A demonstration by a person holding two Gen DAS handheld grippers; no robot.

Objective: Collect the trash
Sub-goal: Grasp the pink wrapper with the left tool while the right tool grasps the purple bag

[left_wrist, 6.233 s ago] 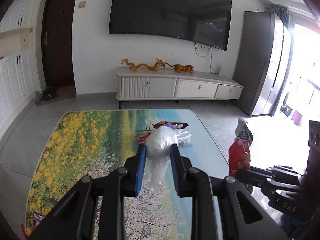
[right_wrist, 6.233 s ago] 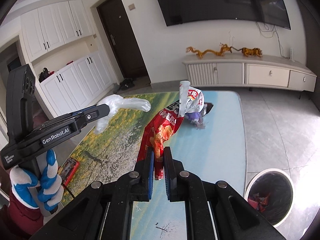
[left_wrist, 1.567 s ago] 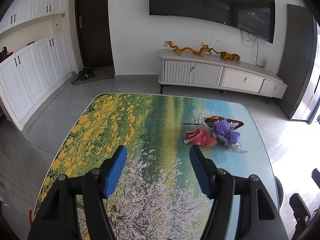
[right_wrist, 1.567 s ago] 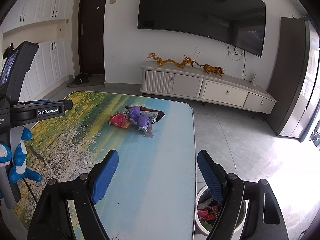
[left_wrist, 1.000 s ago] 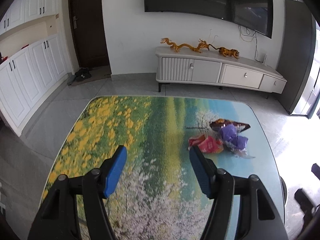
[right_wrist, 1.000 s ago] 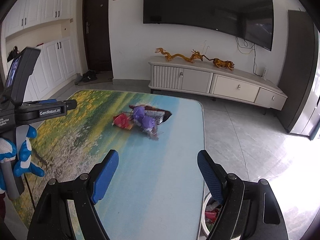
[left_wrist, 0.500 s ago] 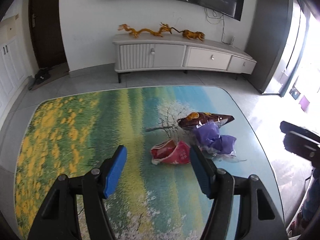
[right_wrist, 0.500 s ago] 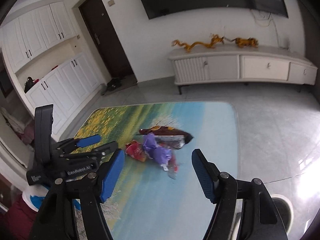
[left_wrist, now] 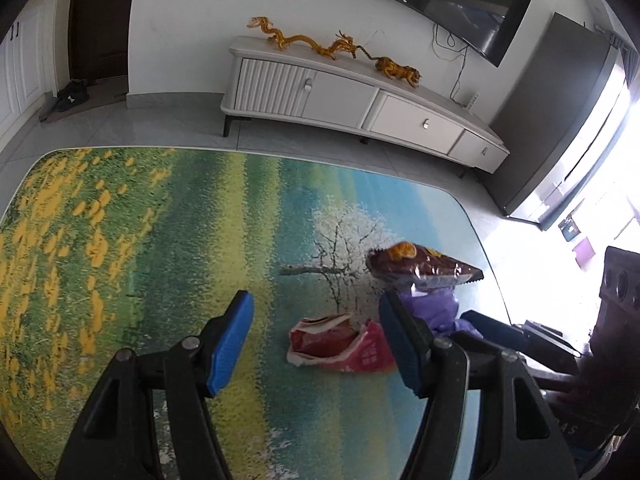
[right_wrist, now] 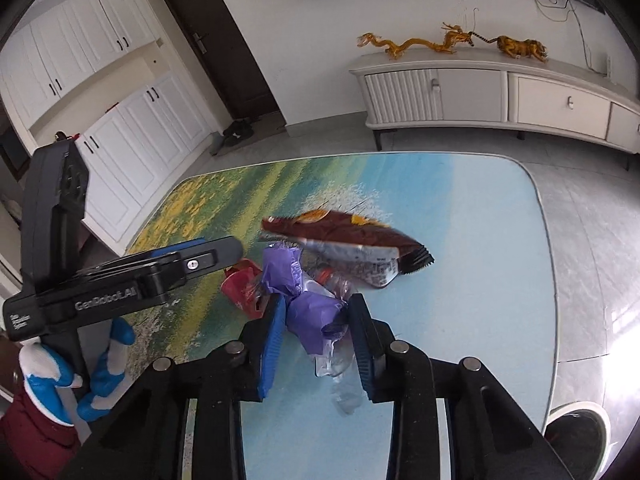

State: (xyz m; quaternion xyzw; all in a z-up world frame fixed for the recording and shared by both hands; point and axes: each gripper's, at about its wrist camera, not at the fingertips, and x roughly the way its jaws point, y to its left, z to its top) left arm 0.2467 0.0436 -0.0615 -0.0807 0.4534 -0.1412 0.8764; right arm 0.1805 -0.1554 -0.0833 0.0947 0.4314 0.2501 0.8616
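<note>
A rounded table [right_wrist: 480,280] printed with a flower-meadow landscape is carrying a small heap of trash toward its 3 o'clock edge in the left wrist view. A dark brown foil snack bag [right_wrist: 344,236] is lying at 12 o'clock of the heap. The left gripper [left_wrist: 316,336] is hovering with blue pads spread wide around a crumpled red wrapper [left_wrist: 340,344]. The right gripper [right_wrist: 316,328] is straddling a crumpled purple plastic wrapper [right_wrist: 316,312], jaws parted, contact unclear.
</note>
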